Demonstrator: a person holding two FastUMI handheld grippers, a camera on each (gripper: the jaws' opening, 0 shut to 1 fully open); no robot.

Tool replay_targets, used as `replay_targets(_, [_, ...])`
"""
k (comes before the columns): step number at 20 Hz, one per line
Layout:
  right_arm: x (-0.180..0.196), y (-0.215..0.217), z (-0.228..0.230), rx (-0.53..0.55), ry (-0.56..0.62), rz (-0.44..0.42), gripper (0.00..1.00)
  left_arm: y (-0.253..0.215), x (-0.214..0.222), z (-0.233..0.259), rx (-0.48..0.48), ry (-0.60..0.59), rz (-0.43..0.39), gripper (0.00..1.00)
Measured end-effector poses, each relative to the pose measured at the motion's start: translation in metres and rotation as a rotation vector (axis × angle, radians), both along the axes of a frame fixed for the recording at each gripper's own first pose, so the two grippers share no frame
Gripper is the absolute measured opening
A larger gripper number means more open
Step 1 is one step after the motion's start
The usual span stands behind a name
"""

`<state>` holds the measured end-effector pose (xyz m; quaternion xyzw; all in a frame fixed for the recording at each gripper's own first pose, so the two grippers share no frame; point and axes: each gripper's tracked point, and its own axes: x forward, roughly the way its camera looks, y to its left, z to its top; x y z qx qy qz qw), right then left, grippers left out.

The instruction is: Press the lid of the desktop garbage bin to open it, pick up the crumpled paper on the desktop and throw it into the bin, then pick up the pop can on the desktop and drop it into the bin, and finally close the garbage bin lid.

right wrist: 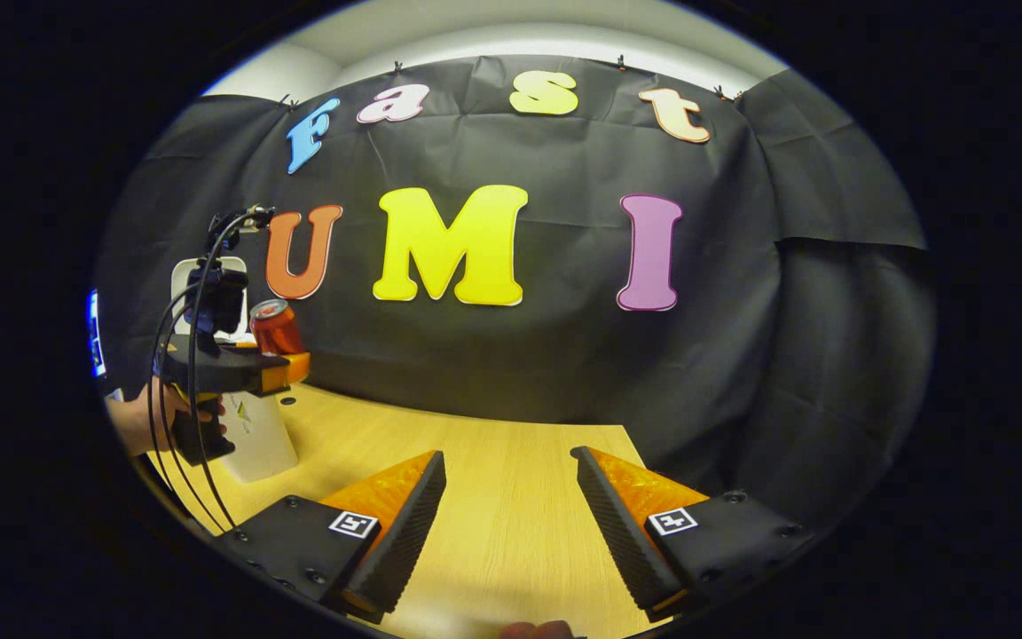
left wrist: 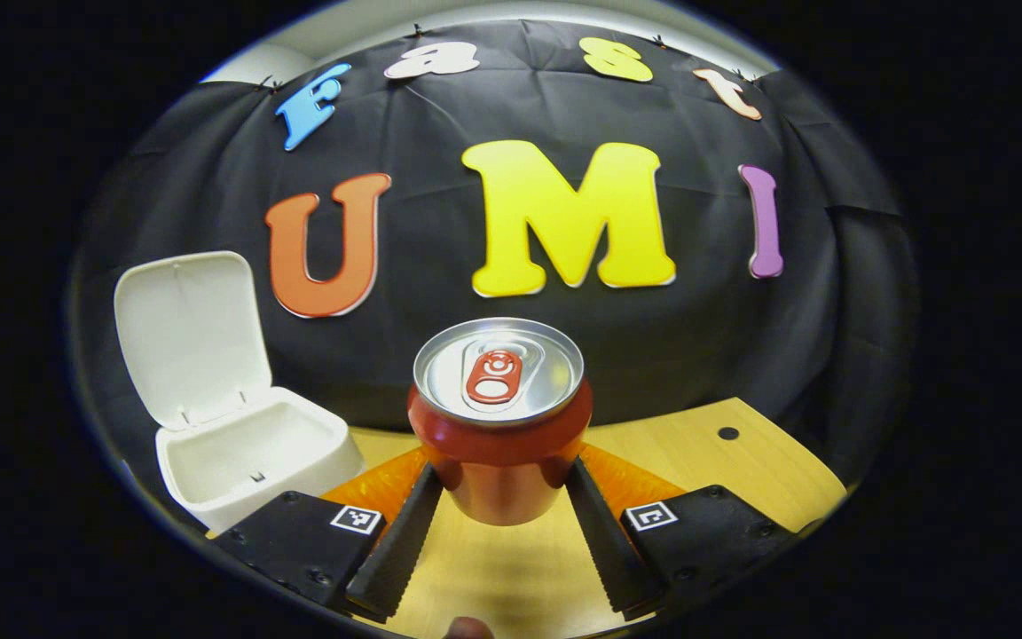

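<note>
A red pop can with a silver top is held upright above the table, and my left gripper is shut on its sides. To its left stands the white garbage bin with its lid raised; the part of its inside that I see holds nothing. In the right gripper view the pop can and the left gripper holding it are far off at the left, over the bin, with a hand on the handle. My right gripper is open over the table, holding nothing.
The wooden table runs back to the black cloth wall. A small dark hole marks the tabletop at the right. Black cables loop from the left gripper.
</note>
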<state>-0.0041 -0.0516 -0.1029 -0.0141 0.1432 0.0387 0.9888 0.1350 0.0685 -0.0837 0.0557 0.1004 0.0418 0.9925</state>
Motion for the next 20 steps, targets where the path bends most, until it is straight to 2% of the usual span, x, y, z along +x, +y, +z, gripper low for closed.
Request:
replay_targets(2, [0.003,0.004,0.001,0.012,-0.004,0.007,0.94,0.038,0.001,0.018,-0.021,-0.024,0.084,0.84])
replay_targets(6, [0.01,0.013,0.005,0.039,-0.008,0.02,0.94,0.118,-0.007,0.033,-0.002,-0.035,0.258,0.84])
replay_targets(11, [0.016,0.028,0.003,0.042,0.007,0.055,0.94,0.189,-0.016,0.012,0.017,0.017,0.432,0.84])
replay_targets(16, [0.02,0.034,-0.001,0.039,0.026,0.067,0.93,0.212,-0.025,-0.016,-0.018,0.07,0.502,0.85])
replay_targets(20, [0.02,0.035,-0.004,0.043,0.038,0.073,0.94,0.21,-0.021,-0.012,-0.025,0.057,0.501,0.87])
